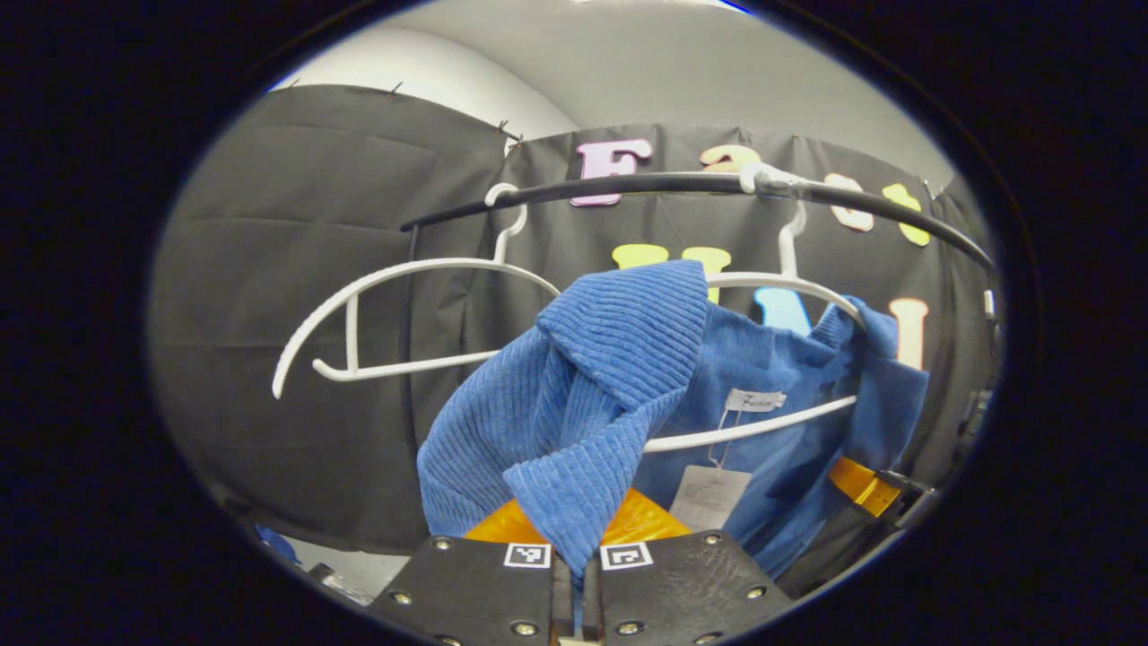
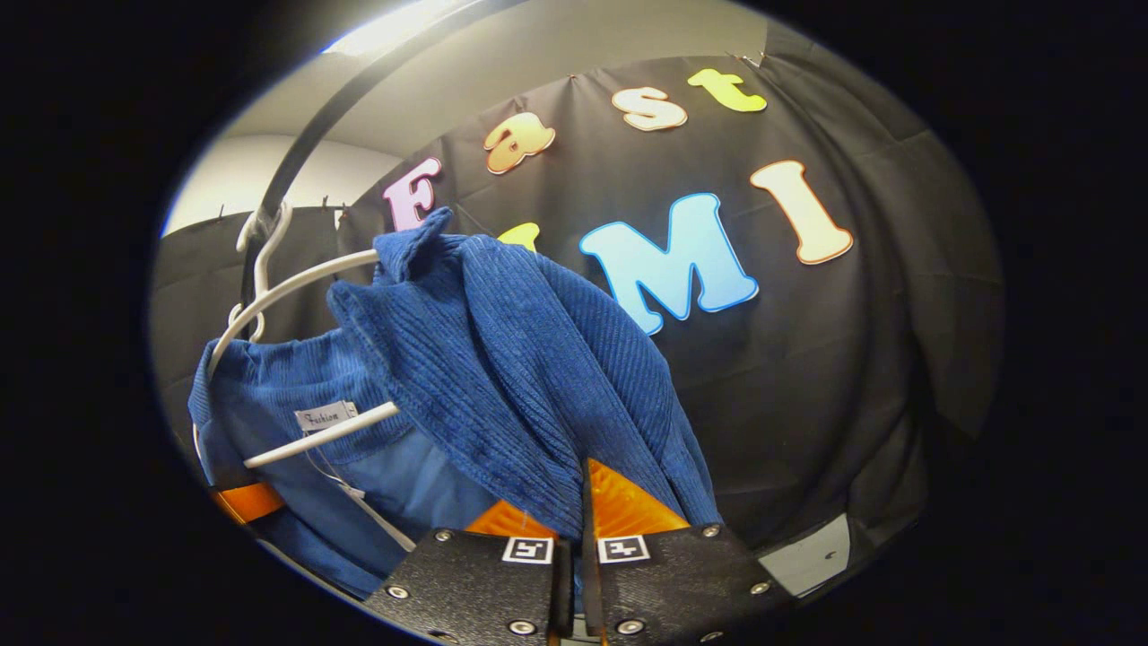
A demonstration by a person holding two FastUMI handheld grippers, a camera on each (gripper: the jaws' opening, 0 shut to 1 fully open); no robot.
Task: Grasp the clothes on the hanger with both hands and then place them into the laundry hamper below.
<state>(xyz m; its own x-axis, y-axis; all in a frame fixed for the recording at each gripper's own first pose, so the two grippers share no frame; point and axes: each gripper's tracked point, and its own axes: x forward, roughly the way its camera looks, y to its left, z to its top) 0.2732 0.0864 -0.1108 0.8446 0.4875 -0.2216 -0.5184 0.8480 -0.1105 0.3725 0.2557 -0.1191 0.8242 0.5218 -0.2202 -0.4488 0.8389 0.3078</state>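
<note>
A blue corduroy garment [image 1: 583, 404] hangs on a white hanger [image 1: 789, 287] from a dark rail [image 1: 628, 187]. In the left gripper view my left gripper [image 1: 577, 561] is shut on a fold of its collar edge, the cloth pinched between both fingers. In the right gripper view the garment [image 2: 520, 377] drapes off the same hanger [image 2: 296, 283], and my right gripper [image 2: 576, 538] is shut on its other front edge. The right gripper also appears in the left gripper view at the garment's far side [image 1: 865, 484]. A paper tag [image 1: 708, 495] dangles inside the garment.
A second, bare white hanger [image 1: 377, 296] hangs on the rail to the left of the garment in the left gripper view. The black cloth wall stands close behind the rail, with a white wall and ceiling above.
</note>
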